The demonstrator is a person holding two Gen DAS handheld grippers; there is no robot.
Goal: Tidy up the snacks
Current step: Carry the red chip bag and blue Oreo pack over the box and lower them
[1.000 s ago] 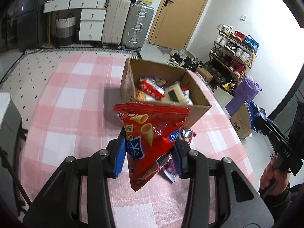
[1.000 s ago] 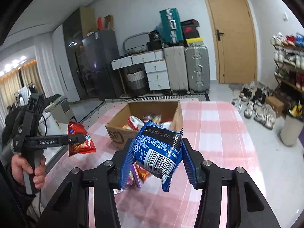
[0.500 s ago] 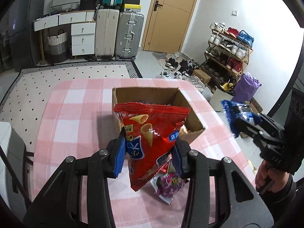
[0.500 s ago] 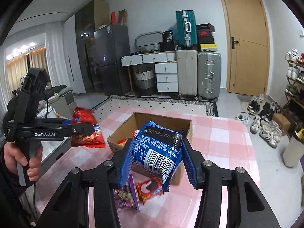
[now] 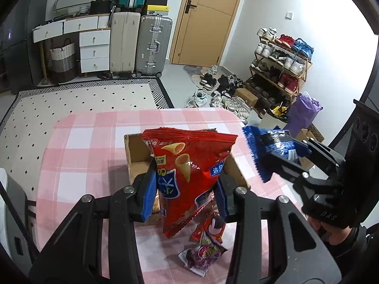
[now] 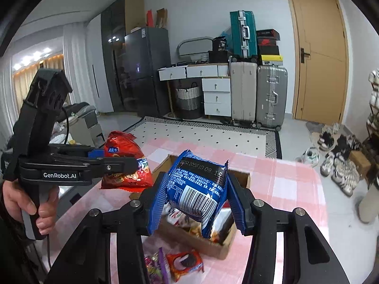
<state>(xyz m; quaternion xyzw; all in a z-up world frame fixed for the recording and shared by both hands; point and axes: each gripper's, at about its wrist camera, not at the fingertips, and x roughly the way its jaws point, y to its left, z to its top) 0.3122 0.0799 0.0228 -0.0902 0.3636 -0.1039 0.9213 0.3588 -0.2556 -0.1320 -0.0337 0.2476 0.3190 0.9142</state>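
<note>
My left gripper is shut on a red chip bag and holds it above the near side of the open cardboard box. My right gripper is shut on a blue snack packet, held over the box, which holds several snacks. The blue packet also shows in the left wrist view, right of the box. The red bag also shows in the right wrist view. A small red cookie pack and a purple pack lie on the table before the box.
The pink checkered tablecloth covers the table. Beyond it are a patterned rug, suitcases, drawers and a shoe rack. Shoes lie on the floor at the right.
Both grippers have risen and drawn back from the box with their bags still held. The right gripper with the blue packet has come closer to the left one.
</note>
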